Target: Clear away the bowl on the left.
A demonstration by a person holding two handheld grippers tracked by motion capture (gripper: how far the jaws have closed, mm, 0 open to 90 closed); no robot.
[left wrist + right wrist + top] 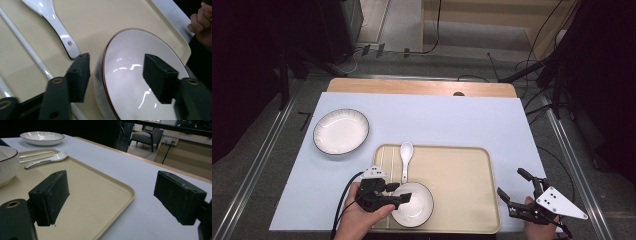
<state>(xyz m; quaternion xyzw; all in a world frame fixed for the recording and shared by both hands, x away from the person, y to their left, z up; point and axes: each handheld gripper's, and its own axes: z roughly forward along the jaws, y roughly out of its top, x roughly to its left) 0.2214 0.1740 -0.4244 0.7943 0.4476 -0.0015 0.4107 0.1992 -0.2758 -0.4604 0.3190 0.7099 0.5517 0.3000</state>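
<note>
L gripper (398, 192) nearest, at front-left of the tray (462, 165), held in the person's L hand (362, 215). Its jaws are apart and straddle the near-left rim of the white bowl (414, 205): in the left gripper view one pad sits outside the wall, the other over the inside, w/ a gap on both sides, so pads aren't pressing on the rim. Bowl (140, 82) has a thin dark rim line, stands upright on the tray's front-left part.

R gripper (514, 192) at front-right, just off the tray's right edge over the pale blue mat (437, 120), jaws wide apart, nothing btwn them; right gripper view looks across the tray's corner (100, 202).

Farther back on the tray: white ceramic spoon (405, 155), bowl end pointing away, handle end toward the white bowl, just short of it. Beside it on the left, a pair of white chopsticks (382, 159) lying parallel along the tray's left edge.

Beyond the tray, back-left on the mat: a shallow white plate (341, 131) w/ dark rim, well apart from the tray
</note>
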